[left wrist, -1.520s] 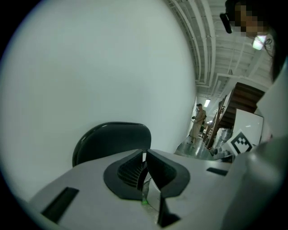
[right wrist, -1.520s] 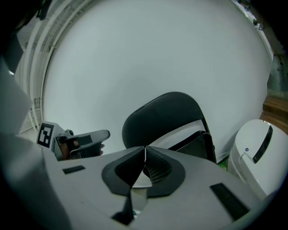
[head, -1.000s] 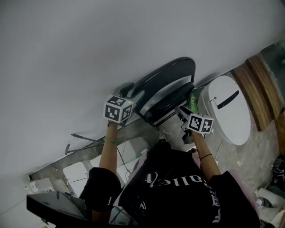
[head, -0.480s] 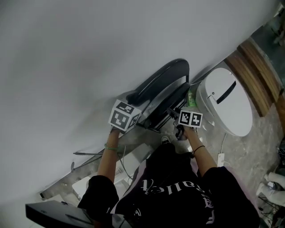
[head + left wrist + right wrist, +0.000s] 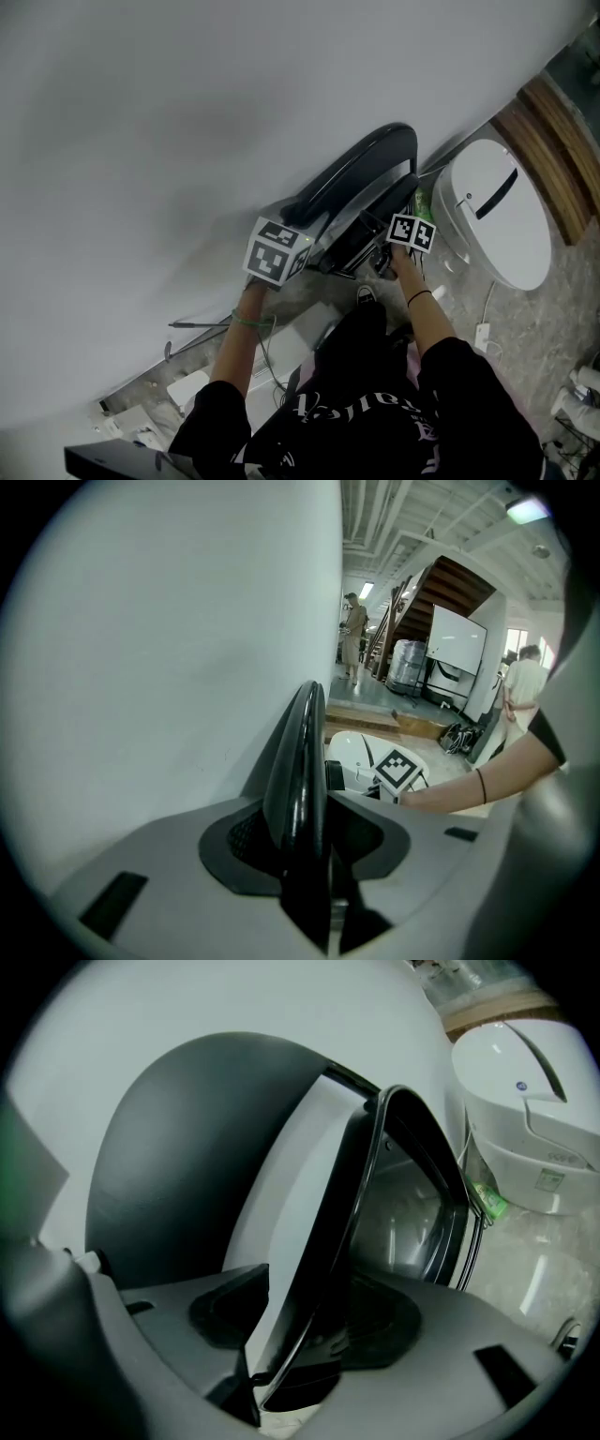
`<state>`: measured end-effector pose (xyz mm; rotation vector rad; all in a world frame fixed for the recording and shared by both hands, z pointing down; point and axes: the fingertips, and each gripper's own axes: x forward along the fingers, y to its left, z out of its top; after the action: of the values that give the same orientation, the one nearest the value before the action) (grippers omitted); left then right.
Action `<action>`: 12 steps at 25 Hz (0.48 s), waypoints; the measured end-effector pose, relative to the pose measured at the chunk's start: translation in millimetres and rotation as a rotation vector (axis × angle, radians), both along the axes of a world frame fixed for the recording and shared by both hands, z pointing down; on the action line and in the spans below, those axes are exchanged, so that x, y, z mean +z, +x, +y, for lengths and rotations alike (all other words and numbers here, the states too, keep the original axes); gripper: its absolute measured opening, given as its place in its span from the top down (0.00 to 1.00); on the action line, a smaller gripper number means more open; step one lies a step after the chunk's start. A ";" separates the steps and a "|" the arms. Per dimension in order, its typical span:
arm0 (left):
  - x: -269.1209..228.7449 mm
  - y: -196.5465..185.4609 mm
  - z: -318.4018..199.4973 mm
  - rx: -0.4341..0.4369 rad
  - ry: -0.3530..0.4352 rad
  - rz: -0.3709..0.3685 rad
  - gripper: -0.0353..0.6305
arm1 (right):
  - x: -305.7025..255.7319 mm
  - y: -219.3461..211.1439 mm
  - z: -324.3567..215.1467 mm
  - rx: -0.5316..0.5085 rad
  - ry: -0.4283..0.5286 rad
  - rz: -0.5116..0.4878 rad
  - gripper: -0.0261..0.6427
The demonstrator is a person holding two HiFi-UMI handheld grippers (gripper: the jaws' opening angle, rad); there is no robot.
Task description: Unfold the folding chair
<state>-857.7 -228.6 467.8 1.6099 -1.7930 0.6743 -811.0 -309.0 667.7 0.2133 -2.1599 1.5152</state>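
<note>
Left gripper view: left gripper jaws closing on folding chair.

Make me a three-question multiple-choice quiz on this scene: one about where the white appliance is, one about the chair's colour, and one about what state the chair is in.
1. In the head view, the white rounded appliance stands:
A) to the right of the folding chair
B) to the left of it
C) on top of it

2. The chair is:
A) red
B) white
C) black

3. The chair is:
A) opened out on the floor
B) folded, leaning on the wall
C) lying flat on the floor

Answers:
1 A: it sits just past the chair's right side.
2 C: its back and seat show black in every view.
3 B: seat and back lie close together against the white wall.
</note>
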 end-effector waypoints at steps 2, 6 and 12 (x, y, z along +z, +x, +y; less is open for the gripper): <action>8.7 2.7 0.1 0.024 -0.048 -0.017 0.73 | 9.2 -3.3 -0.2 -0.003 -0.004 0.030 0.64; 21.5 5.1 3.7 0.052 -0.133 -0.037 0.75 | 11.2 1.4 -1.0 0.027 -0.048 -0.004 0.72; 18.1 18.4 4.8 0.072 -0.138 0.042 0.81 | 1.4 21.1 0.1 0.097 -0.180 -0.073 0.84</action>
<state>-839.3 -223.9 485.9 1.5898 -1.6287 0.7742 -789.9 -308.8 669.1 0.2069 -2.0797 1.7870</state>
